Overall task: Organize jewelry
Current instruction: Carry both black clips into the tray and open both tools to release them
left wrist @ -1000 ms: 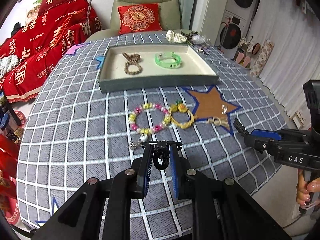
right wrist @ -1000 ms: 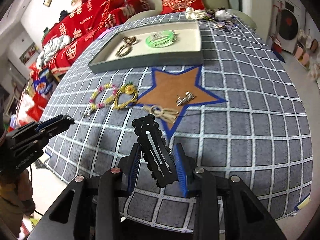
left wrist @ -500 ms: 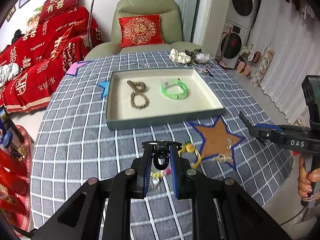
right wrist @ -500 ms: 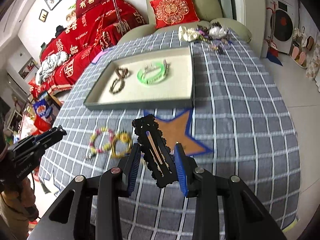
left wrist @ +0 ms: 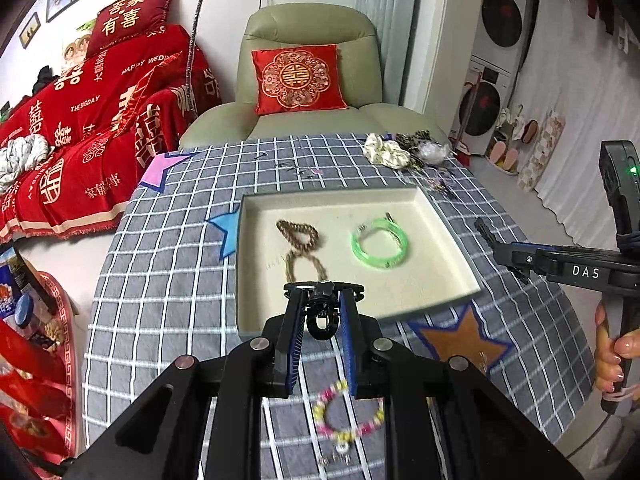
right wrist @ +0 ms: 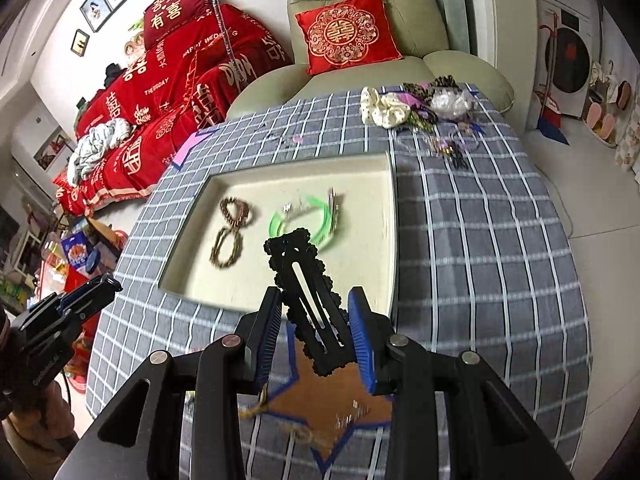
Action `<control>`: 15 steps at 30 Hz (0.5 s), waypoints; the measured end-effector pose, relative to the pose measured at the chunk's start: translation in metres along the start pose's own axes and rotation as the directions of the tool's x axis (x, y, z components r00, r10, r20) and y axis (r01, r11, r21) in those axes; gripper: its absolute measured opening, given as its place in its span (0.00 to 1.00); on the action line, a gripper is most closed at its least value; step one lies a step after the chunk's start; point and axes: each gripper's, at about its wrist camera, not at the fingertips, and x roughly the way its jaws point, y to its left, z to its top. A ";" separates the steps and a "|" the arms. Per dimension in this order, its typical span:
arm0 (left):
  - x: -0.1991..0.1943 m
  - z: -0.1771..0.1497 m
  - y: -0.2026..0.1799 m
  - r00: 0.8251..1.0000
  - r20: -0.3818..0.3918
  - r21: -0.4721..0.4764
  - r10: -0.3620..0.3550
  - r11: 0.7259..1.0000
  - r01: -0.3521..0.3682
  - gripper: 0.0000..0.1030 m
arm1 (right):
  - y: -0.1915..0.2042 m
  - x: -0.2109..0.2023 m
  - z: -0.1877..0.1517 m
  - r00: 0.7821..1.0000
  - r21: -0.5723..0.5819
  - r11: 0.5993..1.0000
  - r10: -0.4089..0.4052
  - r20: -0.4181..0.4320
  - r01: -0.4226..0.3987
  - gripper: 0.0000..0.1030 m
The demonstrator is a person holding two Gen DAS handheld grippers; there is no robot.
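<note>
My left gripper [left wrist: 320, 314] is shut on a small black claw clip [left wrist: 321, 312] above the near edge of the grey tray [left wrist: 452, 240]. My right gripper [right wrist: 316, 322] is shut on a long black snap hair clip [right wrist: 310, 300] above the tray's near rim [right wrist: 390, 236]. The tray holds a brown bead bracelet [left wrist: 300, 244] and a green bangle [left wrist: 379, 243]; both show in the right wrist view, the bracelet [right wrist: 232, 232] and the bangle [right wrist: 308, 220]. A pink and yellow bead bracelet [left wrist: 346, 416] lies on the cloth below my left gripper.
The table has a grey checked cloth [left wrist: 168, 272] with a brown star patch [right wrist: 332, 404] holding small metal pieces. A pile of scrunchies and trinkets [right wrist: 416, 108] sits at the far right corner. A green armchair [left wrist: 312, 80] and red sofa [left wrist: 92, 120] stand behind.
Both grippers have moved forward over the table toward the tray, each still holding its clip. The loose bracelets and the star patch have dropped below them.
</note>
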 end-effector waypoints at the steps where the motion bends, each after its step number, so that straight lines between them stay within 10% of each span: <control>1: 0.004 0.004 0.001 1.000 -0.002 -0.002 0.004 1.000 -0.004 0.25 | 0.000 0.003 0.006 1.000 -0.002 1.000 -0.007 0.001 0.007 0.36; 15: 0.108 0.037 0.014 0.994 -0.091 -0.046 0.061 0.997 -0.065 0.25 | -0.013 0.075 0.059 0.998 0.062 0.996 -0.067 -0.012 0.067 0.36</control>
